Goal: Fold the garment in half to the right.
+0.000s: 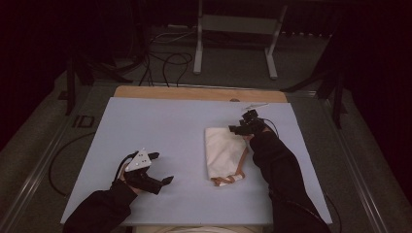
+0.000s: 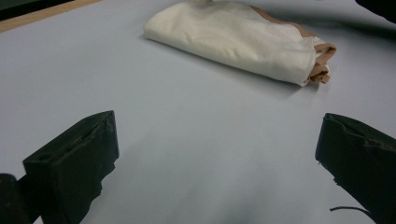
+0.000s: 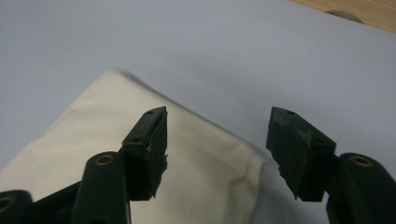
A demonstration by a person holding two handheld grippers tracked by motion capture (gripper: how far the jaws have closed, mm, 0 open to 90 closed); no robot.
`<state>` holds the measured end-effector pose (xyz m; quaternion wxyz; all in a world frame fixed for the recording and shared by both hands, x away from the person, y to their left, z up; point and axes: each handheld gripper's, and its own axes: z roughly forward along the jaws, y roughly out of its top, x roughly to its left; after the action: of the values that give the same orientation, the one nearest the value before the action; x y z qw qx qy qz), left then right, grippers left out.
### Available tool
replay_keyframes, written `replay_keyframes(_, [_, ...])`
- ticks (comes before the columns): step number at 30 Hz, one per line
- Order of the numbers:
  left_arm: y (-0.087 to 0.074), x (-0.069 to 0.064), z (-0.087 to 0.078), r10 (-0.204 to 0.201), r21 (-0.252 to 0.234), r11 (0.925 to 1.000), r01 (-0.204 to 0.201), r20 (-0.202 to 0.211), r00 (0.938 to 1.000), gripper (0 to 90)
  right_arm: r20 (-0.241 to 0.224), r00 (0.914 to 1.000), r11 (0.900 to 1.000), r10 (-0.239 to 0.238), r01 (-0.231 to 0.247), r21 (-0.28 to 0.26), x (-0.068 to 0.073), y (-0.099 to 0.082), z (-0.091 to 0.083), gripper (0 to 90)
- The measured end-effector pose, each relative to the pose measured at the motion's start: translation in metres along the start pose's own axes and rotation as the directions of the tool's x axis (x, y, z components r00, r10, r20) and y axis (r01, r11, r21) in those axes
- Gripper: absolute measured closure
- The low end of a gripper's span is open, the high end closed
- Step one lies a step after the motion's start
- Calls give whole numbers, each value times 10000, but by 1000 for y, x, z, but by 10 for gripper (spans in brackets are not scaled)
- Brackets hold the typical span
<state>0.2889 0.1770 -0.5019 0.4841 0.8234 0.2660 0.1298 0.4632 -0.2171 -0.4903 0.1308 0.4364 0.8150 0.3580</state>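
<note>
A folded cream cloth bag [image 1: 222, 151] with tan straps lies on the pale blue mat [image 1: 160, 131], right of centre. My right gripper [image 1: 241, 127] hovers over the bag's far right corner [image 3: 224, 154]; its jaws stand apart and nothing is pinched between them. The bag's hemmed edge lies under the gap. My left gripper [image 1: 163, 167] rests near the mat's front left, jaws wide apart and empty. From the left gripper view the bag [image 2: 233, 37] lies well ahead, straps [image 2: 322, 65] at its right end.
A strip of bare wood table [image 1: 194, 93] shows beyond the mat's far edge. A grey metal stand [image 1: 233, 29] and loose cables [image 1: 165, 63] lie on the floor behind. A small pale scrap [image 1: 255, 105] sits near the mat's far right.
</note>
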Motion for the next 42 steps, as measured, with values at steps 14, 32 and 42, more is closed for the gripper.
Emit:
replay_keyframes(14, [1,1,-1,19,1,10000,-19,-36,10000,6,-868,9960,9993,-217,191,-312,8,3,-9,330])
replay_keyframes(32, [6,8,-17,105,193,9998,-110,247,9996,5,-1875,9753,9920,-1172,1059,-691,42,0,-31,116])
replay_keyframes(42, [-4,13,-30,-95,233,9997,95,4,10000,5,-1842,9751,9899,-1237,1084,-910,48,-24,-52,102])
